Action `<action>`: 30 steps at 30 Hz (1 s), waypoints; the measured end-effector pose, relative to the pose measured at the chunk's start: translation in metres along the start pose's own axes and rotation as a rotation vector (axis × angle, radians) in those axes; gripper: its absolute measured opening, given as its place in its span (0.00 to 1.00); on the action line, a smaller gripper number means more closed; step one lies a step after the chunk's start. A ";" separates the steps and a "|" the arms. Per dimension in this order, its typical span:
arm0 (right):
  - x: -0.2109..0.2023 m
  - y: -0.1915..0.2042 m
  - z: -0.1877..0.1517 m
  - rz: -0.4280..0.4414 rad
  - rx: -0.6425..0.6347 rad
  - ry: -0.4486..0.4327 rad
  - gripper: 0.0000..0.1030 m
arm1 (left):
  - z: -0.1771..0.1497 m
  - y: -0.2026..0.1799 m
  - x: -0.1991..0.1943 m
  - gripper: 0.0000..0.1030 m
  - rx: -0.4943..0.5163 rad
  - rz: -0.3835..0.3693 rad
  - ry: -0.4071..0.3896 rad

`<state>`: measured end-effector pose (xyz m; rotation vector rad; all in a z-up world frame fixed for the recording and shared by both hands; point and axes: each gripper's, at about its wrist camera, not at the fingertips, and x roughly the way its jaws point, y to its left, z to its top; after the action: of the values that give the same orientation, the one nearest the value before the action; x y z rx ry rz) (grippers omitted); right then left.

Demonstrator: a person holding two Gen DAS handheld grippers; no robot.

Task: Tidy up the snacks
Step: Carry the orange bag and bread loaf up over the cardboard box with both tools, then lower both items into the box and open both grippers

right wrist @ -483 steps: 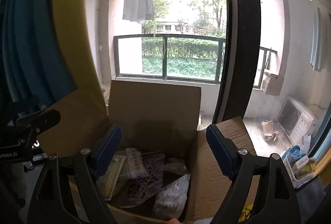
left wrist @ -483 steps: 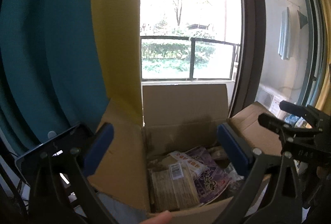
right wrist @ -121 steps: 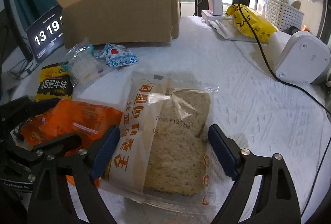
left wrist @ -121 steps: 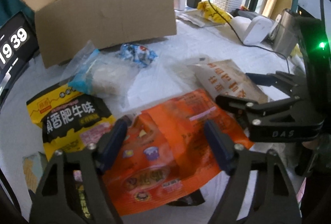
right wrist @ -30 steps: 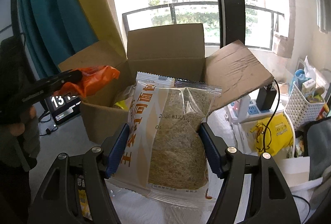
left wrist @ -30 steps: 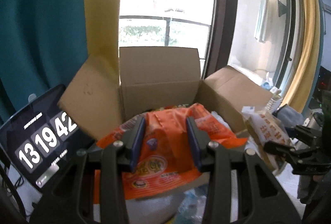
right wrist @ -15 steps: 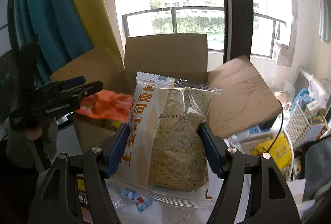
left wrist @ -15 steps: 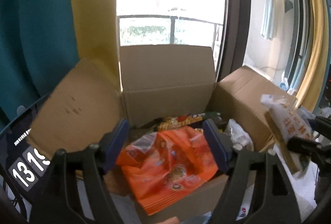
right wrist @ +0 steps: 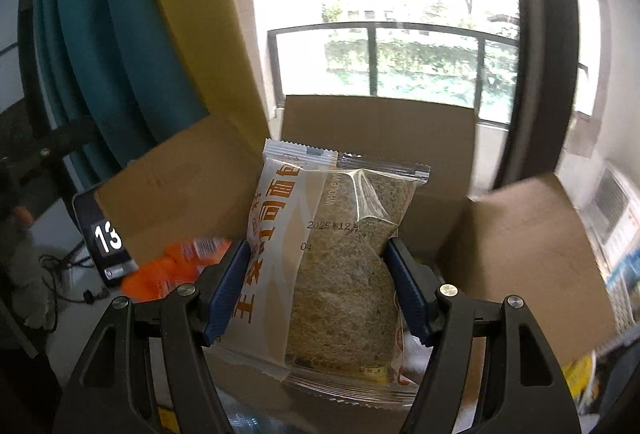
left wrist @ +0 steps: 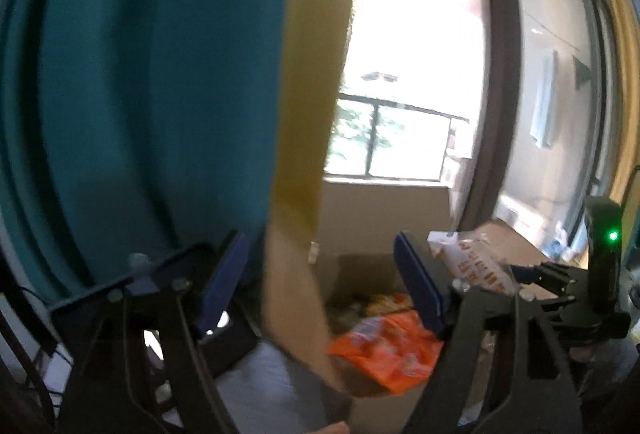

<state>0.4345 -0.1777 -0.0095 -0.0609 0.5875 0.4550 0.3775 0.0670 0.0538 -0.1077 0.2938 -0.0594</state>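
Note:
My right gripper (right wrist: 316, 274) is shut on a clear bag of brown bread (right wrist: 340, 254), held upright in front of the open cardboard box (right wrist: 380, 125). An orange snack bag (left wrist: 384, 354) lies inside the box against its near rim, and it also shows as the orange bag (right wrist: 176, 270) by the box's left flap. The left gripper (left wrist: 322, 290) stands open and holds nothing, off to the left of the box with a box flap (left wrist: 296, 294) between its fingers' line of sight. The bread bag (left wrist: 472, 262) and the right gripper (left wrist: 560, 282) appear at the right of the left wrist view.
A tablet showing a clock (right wrist: 104, 238) stands left of the box. Teal and yellow curtains (left wrist: 160, 73) hang behind, beside a window with a railing (right wrist: 400, 53). More snack packets (left wrist: 380, 300) lie deep in the box. A cable (right wrist: 76, 286) trails at the left.
The left gripper opened and let go of the orange bag, which dropped into the box; that gripper then drew away to the left and up. The right gripper carried the bread closer to the box.

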 end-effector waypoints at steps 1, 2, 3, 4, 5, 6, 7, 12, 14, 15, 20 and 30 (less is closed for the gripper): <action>0.007 0.004 0.006 0.003 -0.002 0.001 0.70 | 0.001 0.005 0.000 0.75 -0.008 0.012 -0.004; 0.013 0.007 0.011 0.004 -0.005 0.000 0.70 | 0.003 0.012 -0.001 0.75 -0.024 0.022 -0.006; 0.018 0.010 0.014 0.009 -0.009 -0.002 0.70 | 0.005 0.022 -0.001 0.75 -0.046 0.033 -0.005; 0.026 0.015 0.020 0.013 -0.014 -0.002 0.70 | 0.005 0.026 -0.001 0.75 -0.055 0.040 -0.006; 0.031 0.018 0.024 0.015 -0.016 -0.002 0.70 | 0.005 0.032 -0.001 0.75 -0.065 0.050 -0.007; 0.038 0.021 0.029 0.017 -0.017 -0.002 0.70 | 0.006 0.038 0.000 0.75 -0.073 0.059 -0.003; 0.042 0.022 0.032 0.017 -0.017 0.000 0.70 | 0.006 0.042 0.000 0.75 -0.081 0.063 0.001; 0.078 0.024 0.048 0.034 0.026 0.031 0.71 | 0.005 0.054 0.004 0.76 -0.101 0.072 0.008; 0.089 0.024 0.049 0.021 0.030 0.059 0.73 | 0.006 0.061 0.008 0.76 -0.110 0.076 0.020; 0.090 0.025 0.048 0.021 0.033 0.059 0.73 | 0.004 0.063 0.010 0.76 -0.116 0.076 0.030; 0.083 0.034 0.030 0.033 0.003 0.080 0.82 | 0.003 0.068 0.011 0.76 -0.127 0.073 0.034; 0.089 0.045 -0.020 -0.073 -0.136 0.195 0.82 | 0.006 0.065 0.008 0.76 -0.117 0.053 0.032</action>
<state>0.4697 -0.1053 -0.0715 -0.2577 0.7425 0.4200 0.3899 0.1313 0.0498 -0.2152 0.3317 0.0083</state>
